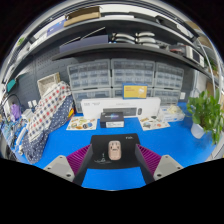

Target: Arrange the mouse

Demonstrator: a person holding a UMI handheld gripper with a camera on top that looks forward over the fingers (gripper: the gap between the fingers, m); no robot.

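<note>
A small beige mouse (115,150) lies on a black mouse mat (113,152) on the blue table (175,143). The mat and mouse sit between and just ahead of my fingers. My gripper (112,160) is open, with its purple pads (84,157) wide apart to the left and right of the mat. Neither pad touches the mouse.
Beyond the mat, trays with small items (82,124) and a dark box (113,119) stand along the far table edge. A white machine (115,104) and shelves of drawers stand behind. A green plant (206,112) is at the right, a patterned cloth (48,110) at the left.
</note>
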